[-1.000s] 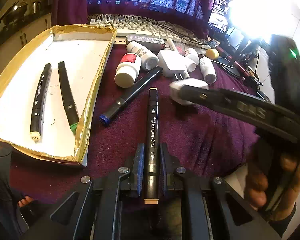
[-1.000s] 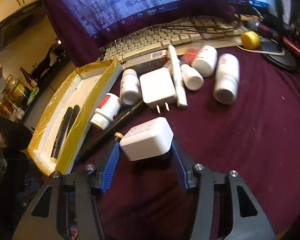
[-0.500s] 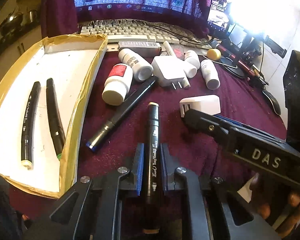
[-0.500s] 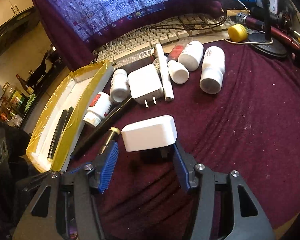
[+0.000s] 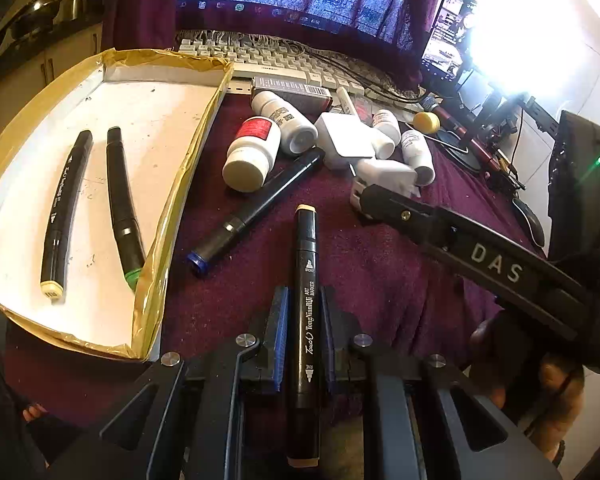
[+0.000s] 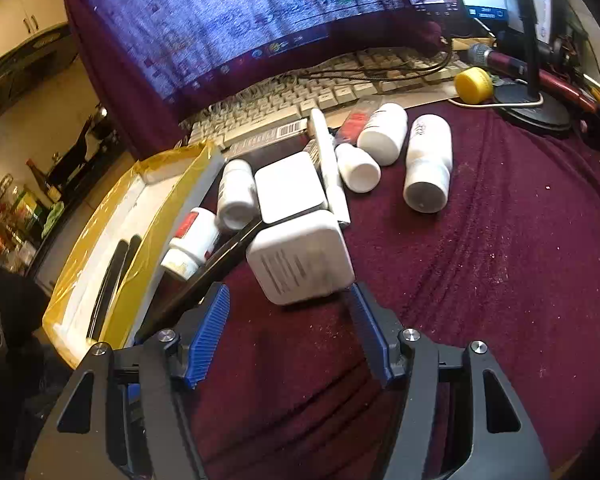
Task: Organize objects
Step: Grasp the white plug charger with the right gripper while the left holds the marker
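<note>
Left gripper [image 5: 303, 344]: clenched on the beige-tipped marker [image 5: 306, 300], blue pads tight on its barrel.
Marker axis: runs straight along the fingers, far tip pointing away over the maroon cloth [image 5: 380, 264].
Where it goes, I'd judge: the gold-edged tray [image 5: 156, 240], lying left of the claw, its near corner just beside the fingers. Two markers already lie in it lengthwise, near to far, so the held one wants little turning, only a swing left.
Right gripper [image 6: 288, 332]: jaws opening right now, white charger [image 6: 300, 264] sitting between and just beyond the pads, no pad pressing on it; released, by the look.
Charger place: on the cloth, touching a second white adapter [image 6: 290, 190] on its far side, bottles around.
Nearer hand: left for the tray, right for the pile.
Blue-capped marker [image 5: 256, 212]: loose on the cloth, slanting from near-left to far-right, between tray and pile.
View gap: the left camera shows the tray's whole floor and free room; the right camera sees only a sliver of it, but shows the gap at the charger.
</note>
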`<state>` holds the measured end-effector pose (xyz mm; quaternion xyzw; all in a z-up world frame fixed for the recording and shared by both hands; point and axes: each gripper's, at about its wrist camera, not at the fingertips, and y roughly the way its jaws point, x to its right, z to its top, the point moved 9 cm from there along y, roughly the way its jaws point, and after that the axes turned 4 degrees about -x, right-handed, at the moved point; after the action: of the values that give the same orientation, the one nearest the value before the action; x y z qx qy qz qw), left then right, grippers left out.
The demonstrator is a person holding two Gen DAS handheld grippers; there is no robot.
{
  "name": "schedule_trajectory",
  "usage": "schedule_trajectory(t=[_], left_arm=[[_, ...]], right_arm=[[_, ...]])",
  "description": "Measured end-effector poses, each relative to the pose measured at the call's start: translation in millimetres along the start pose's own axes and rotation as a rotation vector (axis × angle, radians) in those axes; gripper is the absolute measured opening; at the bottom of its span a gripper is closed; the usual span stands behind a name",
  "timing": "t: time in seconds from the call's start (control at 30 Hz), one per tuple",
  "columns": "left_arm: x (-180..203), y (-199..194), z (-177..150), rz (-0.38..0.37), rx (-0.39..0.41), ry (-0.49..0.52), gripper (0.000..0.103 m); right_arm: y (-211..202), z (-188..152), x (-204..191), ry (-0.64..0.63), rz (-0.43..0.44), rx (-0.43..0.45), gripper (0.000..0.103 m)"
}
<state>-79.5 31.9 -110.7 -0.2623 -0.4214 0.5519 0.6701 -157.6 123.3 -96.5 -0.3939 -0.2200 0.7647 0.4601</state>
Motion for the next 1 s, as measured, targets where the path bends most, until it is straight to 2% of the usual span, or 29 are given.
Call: schedule_trajectory(t=[0.07,0.17,0.23,0.27,0.3,0.4,0.47,0.57,0.63,0.67,0.8,1.0], left_arm=[[-0.1,-0.2,-0.4,-0.004,0.001,0.0,0.013],[-0.5,-0.4,-0.3,-0.007,0.002,-0.004,0.013],[-0.7,-0.4,0.1,-0.009,0.003,-0.007,0.013],[-0.7,-0.4,-0.4,-0.009,0.003,-0.008,0.013],[-0.6,-0.7,-0.6,-0.008,0.003,-0.007,0.013],[-0.7,-0.8,-0.8,-0.008,0.003,-0.007,0.013],[-0.8,-0.6,-0.6,-0.005,0.002,-0.007,0.013],[-0.7,-0.5,-0.5,-0.008,0.002,-0.011,0.013],[-0.8,-0.8,-0.5,-0.009,0.003,-0.009,0.013],[-1.2,-1.0,-0.7,-0.01,0.004,-0.008,0.013],[-0.3,-1.0,-0.9,-0.003,0.008,-0.001,0.013],[-0.7,-2.2,-3.1,-0.007,0.014,-0.007,0.013]], right_arm=[[1.4,1.1,1.5,-0.002,0.008,0.007,0.038],[0.5,1.4,1.8,-0.003,0.026,0.009,0.039],[-1.9,3.6,1.0,-0.022,0.0,0.018,0.049],[-2.9,5.1,0.6,-0.034,-0.016,0.024,0.063],[-4.7,8.3,-0.4,-0.054,-0.034,0.038,0.072],[-2.0,17.8,-3.0,-0.102,-0.08,0.039,0.073],[10.3,24.2,-9.3,-0.166,-0.102,-0.005,0.073],[30.4,24.8,-8.8,-0.23,-0.18,-0.073,0.072],[34.0,22.0,-8.2,-0.23,-0.174,-0.085,0.061],[31.8,21.1,-6.7,-0.216,-0.174,-0.078,0.05],[23.3,11.9,-3.1,-0.188,-0.177,-0.053,0.05],[6.0,-1.0,-17.7,-0.191,-0.162,-0.034,0.05]])
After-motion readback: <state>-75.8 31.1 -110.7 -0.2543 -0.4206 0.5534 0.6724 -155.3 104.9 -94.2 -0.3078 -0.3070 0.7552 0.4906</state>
